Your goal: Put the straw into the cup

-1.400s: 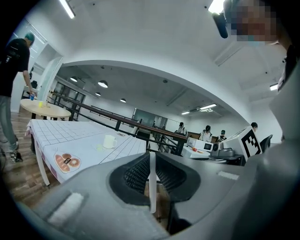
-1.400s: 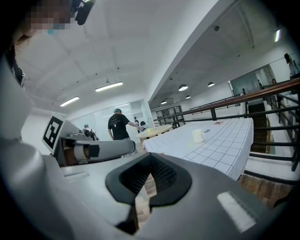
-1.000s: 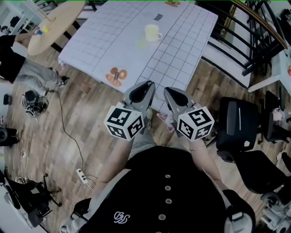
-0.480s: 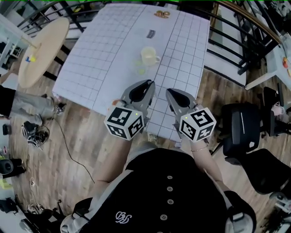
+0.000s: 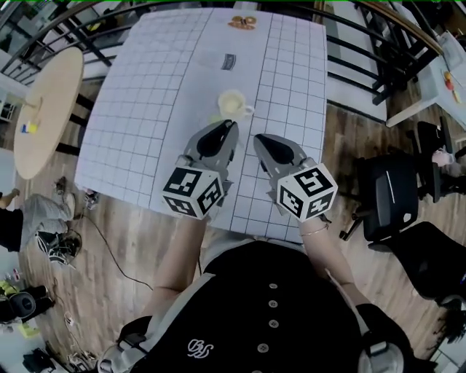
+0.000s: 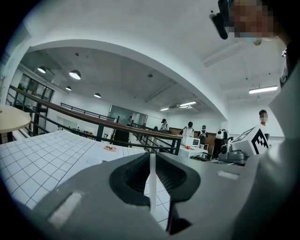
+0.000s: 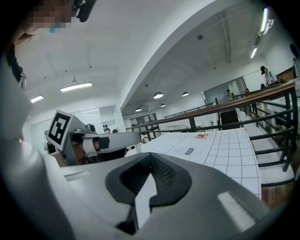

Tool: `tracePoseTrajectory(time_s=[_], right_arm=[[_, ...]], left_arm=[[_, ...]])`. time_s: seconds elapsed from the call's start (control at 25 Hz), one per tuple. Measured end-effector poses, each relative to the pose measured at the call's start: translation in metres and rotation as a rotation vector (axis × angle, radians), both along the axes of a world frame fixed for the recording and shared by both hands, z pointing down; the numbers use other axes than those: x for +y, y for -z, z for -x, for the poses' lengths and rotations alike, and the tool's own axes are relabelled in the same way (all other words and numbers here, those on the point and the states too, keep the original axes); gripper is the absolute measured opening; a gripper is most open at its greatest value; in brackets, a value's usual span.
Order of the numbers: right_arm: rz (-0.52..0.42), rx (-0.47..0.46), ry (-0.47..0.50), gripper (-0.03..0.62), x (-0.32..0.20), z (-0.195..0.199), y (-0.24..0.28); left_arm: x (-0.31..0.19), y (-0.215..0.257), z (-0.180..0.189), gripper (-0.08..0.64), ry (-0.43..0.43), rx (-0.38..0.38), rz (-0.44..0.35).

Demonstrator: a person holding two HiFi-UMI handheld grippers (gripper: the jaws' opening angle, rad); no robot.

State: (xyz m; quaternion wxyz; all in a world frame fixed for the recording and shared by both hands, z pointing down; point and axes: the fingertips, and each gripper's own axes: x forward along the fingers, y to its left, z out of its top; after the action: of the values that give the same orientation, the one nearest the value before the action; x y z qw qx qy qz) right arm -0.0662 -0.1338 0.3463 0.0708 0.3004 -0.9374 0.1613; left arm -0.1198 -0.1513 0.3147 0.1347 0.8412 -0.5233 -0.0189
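Only bare cloth lies between your gripper tips and the cup (image 5: 231, 104); it stands upright on the table (image 5: 145, 95), just ahead of both tips, with its handle toward the right; a small pale green thing (image 5: 216, 116) lies just beside it on the near left, too small to tell whether it is the straw. The cloth is white, ruled in a grey grid; on it you also have 1 small dark card (image 5: 228, 62) beyond the cup and 1 orange patch (image 5: 242, 22) at the far edge, both well apart from the cup. Around the table there are 1 round wooden table (image 5: 47, 109) at your left, 2 black chairs (image 5: 389, 198) at your right, a black railing (image 5: 364, 51) and plank flooring (image 5: 124, 240). You hold 2 grippers, grey shells with ribbed black pads and 1 marker cube each; your left gripper (image 5: 227, 125) has its jaws a narrow slit apart, nothing in it; your right gripper (image 5: 260, 138) has its tips together, empty.
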Motion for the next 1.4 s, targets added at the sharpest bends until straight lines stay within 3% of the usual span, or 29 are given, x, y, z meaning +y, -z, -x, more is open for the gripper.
tracePoseTrajectory(time_s=[0.44, 0.96, 1.4], right_arm=[[0.043, 0.024, -0.042, 0.0, -0.037, 0.02, -0.023], [0.076, 0.024, -0.018, 0.0, -0.073, 0.039, -0.039], [0.121, 0.04, -0.065, 0.0, -0.092, 0.027, -0.059]], left_arm=[[-0.051, -0.013, 0.025, 0.04, -0.032, -0.006, 0.01], [-0.116, -0.004, 0.049, 0.04, -0.015, -0.056, -0.105], [-0.148, -0.056, 0.033, 0.041, -0.067, -0.082, -0.016]])
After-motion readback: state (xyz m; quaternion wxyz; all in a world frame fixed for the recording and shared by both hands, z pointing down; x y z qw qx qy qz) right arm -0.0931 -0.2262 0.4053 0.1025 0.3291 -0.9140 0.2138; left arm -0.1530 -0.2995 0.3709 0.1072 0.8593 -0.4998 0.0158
